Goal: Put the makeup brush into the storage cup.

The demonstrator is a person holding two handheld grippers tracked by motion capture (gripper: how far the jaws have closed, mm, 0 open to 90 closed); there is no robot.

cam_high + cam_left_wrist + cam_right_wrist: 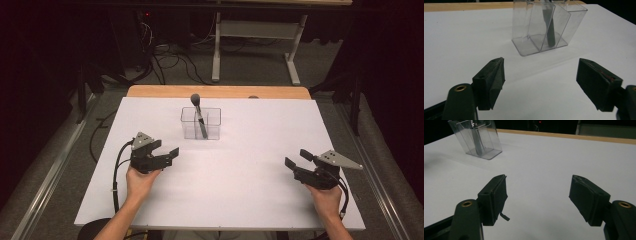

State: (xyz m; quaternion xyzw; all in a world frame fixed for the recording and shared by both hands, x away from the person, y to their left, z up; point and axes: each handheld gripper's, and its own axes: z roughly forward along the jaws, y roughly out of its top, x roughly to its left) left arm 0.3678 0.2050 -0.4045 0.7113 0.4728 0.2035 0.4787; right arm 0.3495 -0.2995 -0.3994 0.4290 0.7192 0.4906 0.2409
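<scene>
At about one o'clock from the left gripper (167, 154), the nearer one, a brush (198, 116) leans in a clear holder (201, 123), both grippers' jaws apart and empty.

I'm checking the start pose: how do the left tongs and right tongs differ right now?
The left tongs sit close to the clear holder with its brush; the right tongs sit far from it, near the table's right edge. The left tongs point right, up the table toward the holder; the right tongs point left, up the table. Both are open, empty and held over the white tabletop.
</scene>
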